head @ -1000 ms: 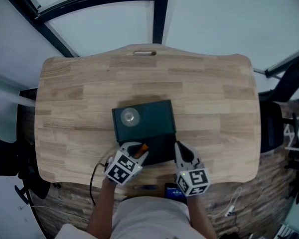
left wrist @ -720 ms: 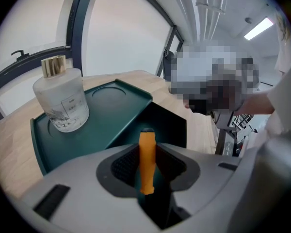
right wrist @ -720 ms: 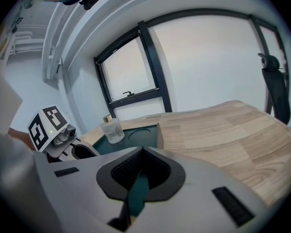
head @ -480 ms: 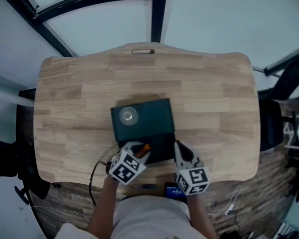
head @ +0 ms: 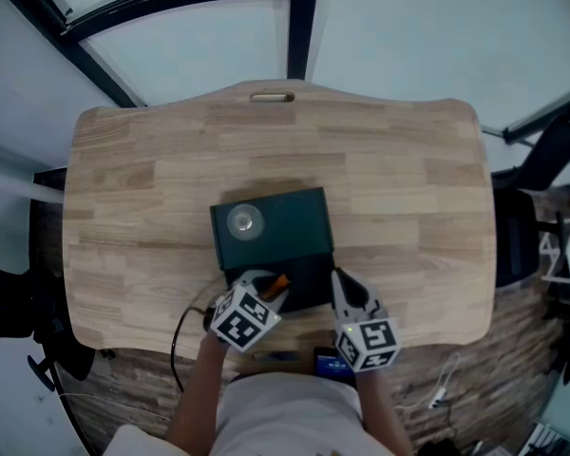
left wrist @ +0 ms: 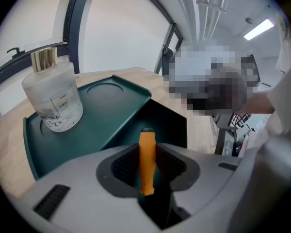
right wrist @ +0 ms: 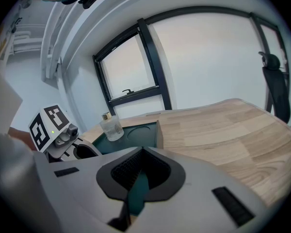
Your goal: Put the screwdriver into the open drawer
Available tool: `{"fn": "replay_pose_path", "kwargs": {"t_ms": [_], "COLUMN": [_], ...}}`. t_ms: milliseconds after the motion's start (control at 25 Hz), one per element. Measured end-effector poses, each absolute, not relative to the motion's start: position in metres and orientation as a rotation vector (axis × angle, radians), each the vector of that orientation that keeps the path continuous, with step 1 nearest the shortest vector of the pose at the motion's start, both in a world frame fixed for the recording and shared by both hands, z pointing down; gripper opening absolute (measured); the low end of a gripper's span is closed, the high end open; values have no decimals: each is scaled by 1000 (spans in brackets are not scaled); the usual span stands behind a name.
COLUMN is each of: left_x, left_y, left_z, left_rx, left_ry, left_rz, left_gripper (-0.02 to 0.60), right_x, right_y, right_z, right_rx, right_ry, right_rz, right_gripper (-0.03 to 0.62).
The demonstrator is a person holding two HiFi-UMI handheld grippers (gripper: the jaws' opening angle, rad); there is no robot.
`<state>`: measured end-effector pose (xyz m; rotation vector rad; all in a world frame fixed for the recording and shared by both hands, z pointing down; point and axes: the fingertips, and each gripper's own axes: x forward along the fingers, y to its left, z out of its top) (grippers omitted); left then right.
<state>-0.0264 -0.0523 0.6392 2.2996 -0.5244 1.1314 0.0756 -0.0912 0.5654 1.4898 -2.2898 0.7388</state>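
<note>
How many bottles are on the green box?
1. The bottle stands in a round dip on top of the box, beside an empty dip. No other bottle shows.

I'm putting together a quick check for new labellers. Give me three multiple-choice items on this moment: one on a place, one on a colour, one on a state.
1. Where does the glass bottle stand?
A. on top of the green box
B. in a basket
C. on a shelf

2. What colour is the screwdriver handle?
A. blue
B. orange
C. white

3. The left gripper is:
A. open and empty
B. shut on the screwdriver
C. shut on a cloth

Answers:
1 A: the left gripper view shows the bottle on the box's top, beside an empty round recess.
2 B: the handle between the jaws is plainly orange.
3 B: both jaws press against the handle's sides.
</note>
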Motion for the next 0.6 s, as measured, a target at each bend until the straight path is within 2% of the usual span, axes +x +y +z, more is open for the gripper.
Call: {"fn": "replay_pose_path", "kwargs": {"t_ms": [600], "left_x": [-20], "left_y": [-48], "left_z": [649], "left_rx": [2248], "left_ry": [-450], "left_rz": [1207], "left_gripper": [109], "right_x": [79], "right_y": [-93], "right_z": [571], "right_rx": [1493], "right_ry": [-2273], "right_rz": [748], "right_gripper": [-3]}}
